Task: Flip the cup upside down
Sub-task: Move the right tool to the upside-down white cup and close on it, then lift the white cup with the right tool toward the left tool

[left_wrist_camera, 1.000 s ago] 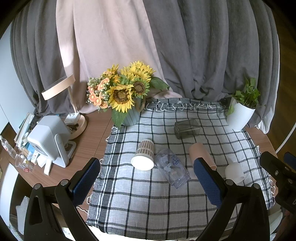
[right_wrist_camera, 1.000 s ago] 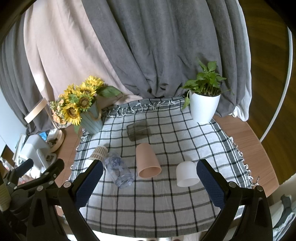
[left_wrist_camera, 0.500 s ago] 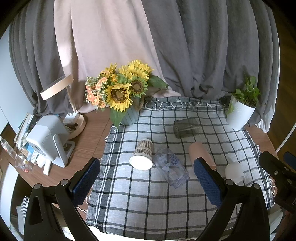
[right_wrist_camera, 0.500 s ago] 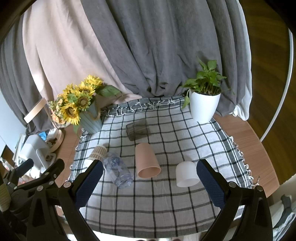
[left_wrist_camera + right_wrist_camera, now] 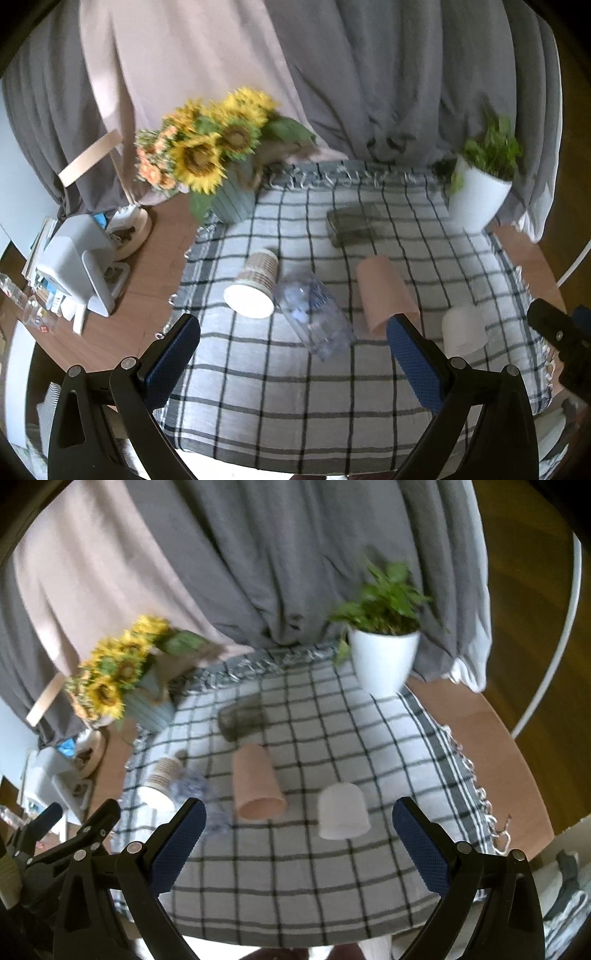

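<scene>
Several cups lie on a checked cloth [image 5: 295, 387]. A patterned paper cup [image 5: 253, 284] lies on its side at the left, next to a clear plastic cup [image 5: 314, 314] and a pink cup [image 5: 384, 291], both on their sides. A white cup [image 5: 341, 810] stands upside down at the right, and also shows in the left wrist view [image 5: 463, 330]. A dark glass [image 5: 242, 718] lies on its side further back. My left gripper [image 5: 291, 354] is open and empty above the cloth's near side. My right gripper [image 5: 297, 840] is open and empty, short of the white and pink [image 5: 256, 782] cups.
A sunflower vase [image 5: 218, 173] stands at the cloth's back left corner and a white potted plant [image 5: 384, 653] at the back right. A white device [image 5: 77, 262] and clutter sit on the wooden table [image 5: 136, 295] to the left. Grey curtains hang behind.
Both grippers have moved forward and closer to the table, so the cups appear larger. The right view has shifted towards the white cup. No cup has moved.
</scene>
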Demonstrator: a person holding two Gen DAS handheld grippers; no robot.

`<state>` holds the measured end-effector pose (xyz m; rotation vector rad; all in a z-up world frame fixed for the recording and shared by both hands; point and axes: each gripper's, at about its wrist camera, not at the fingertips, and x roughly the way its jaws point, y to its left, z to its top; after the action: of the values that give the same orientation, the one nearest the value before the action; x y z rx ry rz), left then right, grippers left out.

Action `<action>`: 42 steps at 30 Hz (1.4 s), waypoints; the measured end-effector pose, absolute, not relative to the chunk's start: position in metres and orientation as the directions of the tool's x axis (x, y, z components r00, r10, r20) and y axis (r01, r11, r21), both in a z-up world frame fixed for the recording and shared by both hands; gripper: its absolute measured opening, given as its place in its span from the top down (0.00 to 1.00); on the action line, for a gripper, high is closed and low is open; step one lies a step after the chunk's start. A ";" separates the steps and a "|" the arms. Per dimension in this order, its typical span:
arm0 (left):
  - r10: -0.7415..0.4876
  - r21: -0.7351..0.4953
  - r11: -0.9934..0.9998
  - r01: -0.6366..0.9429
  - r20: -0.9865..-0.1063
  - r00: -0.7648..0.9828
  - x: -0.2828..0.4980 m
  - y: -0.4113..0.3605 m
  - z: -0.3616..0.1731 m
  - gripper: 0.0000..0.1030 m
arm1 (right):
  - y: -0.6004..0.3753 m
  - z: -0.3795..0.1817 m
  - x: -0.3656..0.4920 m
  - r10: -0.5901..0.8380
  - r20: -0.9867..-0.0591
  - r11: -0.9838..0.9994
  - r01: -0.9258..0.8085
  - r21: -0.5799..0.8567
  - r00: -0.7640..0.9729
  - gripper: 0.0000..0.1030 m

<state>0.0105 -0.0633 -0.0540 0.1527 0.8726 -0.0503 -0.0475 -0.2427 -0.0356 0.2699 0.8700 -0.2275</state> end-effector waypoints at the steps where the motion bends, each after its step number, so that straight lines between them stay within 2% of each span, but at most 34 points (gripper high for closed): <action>1: 0.020 0.119 0.986 0.114 -0.775 0.632 0.011 -0.069 -0.058 0.00 | -0.247 -0.039 -0.047 -0.090 -0.784 0.940 0.312 0.136 0.615 0.01; 7: 0.052 0.143 0.983 0.118 -0.825 0.563 0.023 -0.097 -0.085 0.00 | -0.279 -0.075 -0.033 -0.067 -0.858 0.924 0.356 0.139 0.509 0.02; 10: 0.088 0.168 0.981 0.100 -0.836 0.542 0.030 -0.106 -0.096 0.00 | -0.292 -0.104 -0.011 -0.007 -0.898 0.924 0.347 0.163 0.440 0.02; 13: 0.118 0.182 0.980 0.077 -0.850 0.513 0.035 -0.111 -0.108 0.00 | -0.301 -0.137 0.012 0.045 -0.928 0.924 0.337 0.180 0.371 0.08; 17: 0.145 0.188 0.981 0.047 -0.873 0.466 0.039 -0.114 -0.126 0.00 | -0.305 -0.166 0.033 0.098 -0.946 0.931 0.307 0.197 0.308 0.08; 23: 0.160 0.182 0.983 0.018 -0.902 0.401 0.042 -0.116 -0.150 0.00 | -0.306 -0.194 0.053 0.116 -0.963 0.946 0.269 0.182 0.243 0.15; 28: 0.164 0.177 0.984 0.004 -0.920 0.355 0.042 -0.111 -0.165 0.00 | -0.304 -0.209 0.060 0.126 -0.968 0.951 0.252 0.180 0.216 0.23; 30: 0.157 0.167 0.986 0.000 -0.929 0.336 0.042 -0.108 -0.170 0.00 | -0.304 -0.215 0.061 0.138 -0.969 0.950 0.250 0.188 0.206 0.34; 36: 0.141 0.150 0.989 0.004 -0.937 0.321 0.040 -0.093 -0.173 0.00 | -0.300 -0.215 0.061 0.127 -0.969 0.952 0.247 0.179 0.214 0.34; 42: 0.100 0.106 0.994 0.002 -0.946 0.307 0.039 -0.065 -0.169 0.00 | -0.273 -0.193 0.048 0.144 -0.958 0.952 0.229 0.203 0.249 0.34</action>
<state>0.0392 -0.0646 -0.1689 0.0930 1.2577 0.0652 0.0484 -0.2733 -0.1932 0.3299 1.3246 -0.0590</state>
